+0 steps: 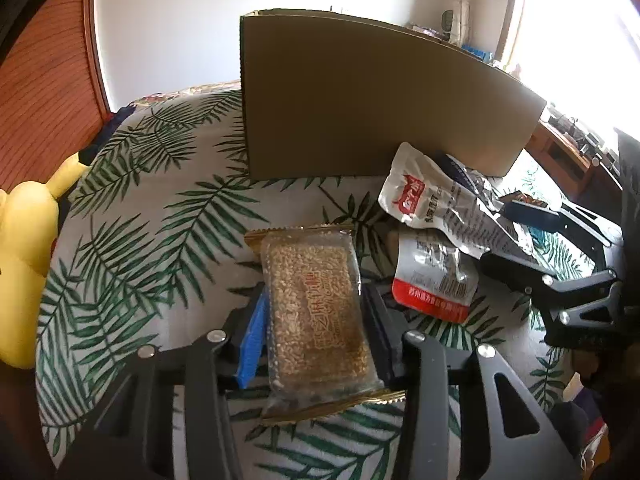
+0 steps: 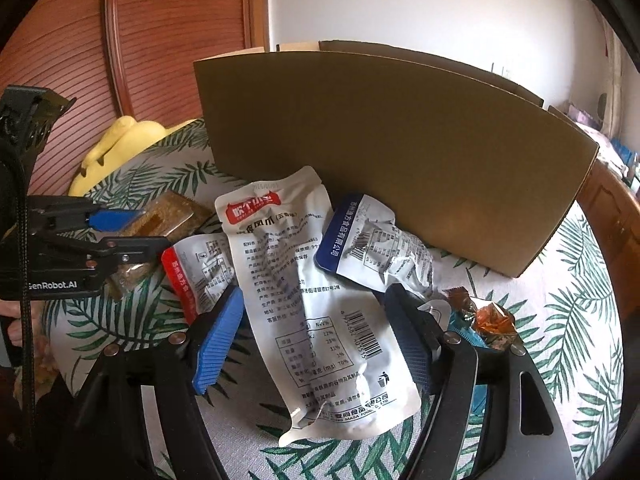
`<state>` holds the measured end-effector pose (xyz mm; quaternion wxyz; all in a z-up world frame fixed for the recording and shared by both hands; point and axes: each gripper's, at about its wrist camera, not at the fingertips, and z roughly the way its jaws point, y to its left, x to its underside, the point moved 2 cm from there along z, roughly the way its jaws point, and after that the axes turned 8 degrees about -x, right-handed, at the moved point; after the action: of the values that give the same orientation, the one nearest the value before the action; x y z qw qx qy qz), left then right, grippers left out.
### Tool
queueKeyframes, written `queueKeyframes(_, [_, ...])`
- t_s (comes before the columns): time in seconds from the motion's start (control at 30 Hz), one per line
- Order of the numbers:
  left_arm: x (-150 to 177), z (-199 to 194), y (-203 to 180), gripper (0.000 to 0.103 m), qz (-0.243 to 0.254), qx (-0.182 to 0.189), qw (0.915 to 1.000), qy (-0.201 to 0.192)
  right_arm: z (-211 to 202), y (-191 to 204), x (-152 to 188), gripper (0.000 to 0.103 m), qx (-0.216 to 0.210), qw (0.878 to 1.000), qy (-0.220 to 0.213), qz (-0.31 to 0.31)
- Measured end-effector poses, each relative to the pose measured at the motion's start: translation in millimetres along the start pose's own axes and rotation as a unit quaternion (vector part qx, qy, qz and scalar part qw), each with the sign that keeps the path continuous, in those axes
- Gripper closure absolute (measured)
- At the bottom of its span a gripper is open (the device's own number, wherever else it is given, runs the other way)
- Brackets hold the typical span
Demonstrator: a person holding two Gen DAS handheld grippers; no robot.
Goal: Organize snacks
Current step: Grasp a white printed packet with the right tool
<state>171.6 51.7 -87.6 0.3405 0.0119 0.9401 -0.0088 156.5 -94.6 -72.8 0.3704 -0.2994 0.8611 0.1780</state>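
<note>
My left gripper (image 1: 316,300) is shut on a clear-wrapped sesame bar (image 1: 316,312), held just above the leaf-print cloth. It also shows in the right wrist view (image 2: 132,232) at the left, with the bar (image 2: 168,216) between its fingers. My right gripper (image 2: 316,320) is open around a long white pouch (image 2: 312,280) that lies between its blue pads. A red-edged pouch (image 2: 192,268) and a blue-edged pouch (image 2: 360,236) lie beside it. An open cardboard box (image 2: 400,140) stands behind the snacks, and shows in the left wrist view (image 1: 360,100).
A small orange-wrapped snack (image 2: 488,316) lies right of my right gripper. A yellow plush toy (image 1: 24,248) sits at the cloth's left edge. A wooden wardrobe (image 2: 120,40) stands behind. Wooden furniture (image 1: 568,152) is at the far right.
</note>
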Motion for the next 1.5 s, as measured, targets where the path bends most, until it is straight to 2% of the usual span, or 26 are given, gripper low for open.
queueKeyframes(0.23, [9.2,-6.6,1.5,0.054,0.007,-0.008,0.9999,0.0,0.9,1.9,0.2,0.028,0.008,1.0,0.004,-0.008])
queueKeyframes(0.37, [12.1,-6.0,-0.5,0.054,0.023,-0.015,0.9996,0.002,5.9,9.1,0.0,0.026,0.03,0.999,0.017,-0.028])
queueKeyframes(0.5, [15.7,-9.4,-2.1,0.059,0.029,-0.018,0.9994,-0.003,10.2,12.3,-0.2,0.026,0.046,0.998,0.026,-0.04])
queueKeyframes(0.63, [18.0,-12.8,2.9,0.061,0.013,-0.008,0.9999,-0.008,12.2,13.9,-0.9,0.027,0.057,0.997,0.034,-0.048])
queueKeyframes(0.77, [18.8,-15.1,7.2,0.061,0.001,0.002,1.0,-0.009,12.6,18.1,0.9,0.038,0.085,0.992,0.05,-0.078])
queueKeyframes(0.87, [19.8,-16.0,8.2,0.061,-0.002,0.005,0.9999,-0.009,8.8,20.9,2.5,0.043,0.088,0.99,0.058,-0.092])
queueKeyframes(0.9, [19.9,-16.1,8.1,0.061,-0.003,0.006,0.9999,-0.009,5.0,21.5,2.1,0.073,0.08,0.991,0.054,-0.092])
queueKeyframes(0.97, [19.0,-16.4,8.4,0.061,-0.005,0.007,0.9999,-0.009,-2.3,24.7,-0.3,0.079,0.095,0.989,0.051,-0.101])
queueKeyframes(1.0, [18.6,-16.5,8.4,0.061,-0.006,0.008,0.9999,-0.008,-4.3,26.0,-0.5,0.082,0.088,0.989,0.054,-0.103])
queueKeyframes(1.2, [16.7,-22.8,7.6,0.062,-0.012,0.013,0.9997,-0.014,-26.7,24.0,-1.3,0.09,0.071,0.993,0.029,-0.086])
queueKeyframes(1.5, [15.8,-40.1,1.5,0.062,-0.016,0.026,0.999,-0.032,-52.1,24.1,0.4,0.092,0.046,0.996,0.003,-0.071])
